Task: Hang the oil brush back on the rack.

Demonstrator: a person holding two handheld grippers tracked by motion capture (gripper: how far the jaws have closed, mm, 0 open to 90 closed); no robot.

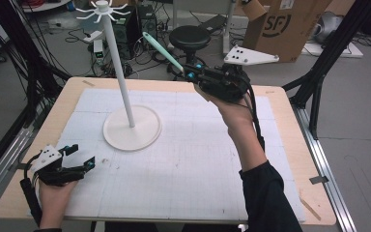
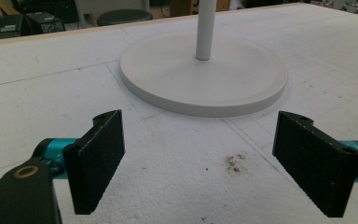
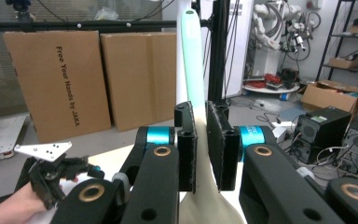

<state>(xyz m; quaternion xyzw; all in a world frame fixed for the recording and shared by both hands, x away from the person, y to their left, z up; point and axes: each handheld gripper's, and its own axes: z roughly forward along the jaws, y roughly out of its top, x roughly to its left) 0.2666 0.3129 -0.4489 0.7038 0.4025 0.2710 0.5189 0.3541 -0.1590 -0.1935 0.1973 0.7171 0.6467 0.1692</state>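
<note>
A white rack stands on the mat, with a thin pole [image 1: 121,72], a round base [image 1: 132,128] and a ring of hooks [image 1: 102,10] at its top. My right gripper [image 1: 189,71] is raised over the table's far side, right of the pole, shut on a pale green long-handled utensil [image 1: 162,50] whose handle points up and left toward the hooks. In the right gripper view the pads [image 3: 186,144] clamp the utensil [image 3: 192,56] where its handle widens. My left gripper [image 1: 79,155] rests open and empty at the front left, facing the base [image 2: 205,81].
A white gridded mat [image 1: 188,159] covers the wooden table [image 1: 290,121]. Beyond the far edge are a black stool [image 1: 189,37], a cardboard box [image 1: 285,24], cables and electronics. Black frame posts [image 1: 319,82] stand at the right. A small dirt spot [image 2: 234,162] marks the mat.
</note>
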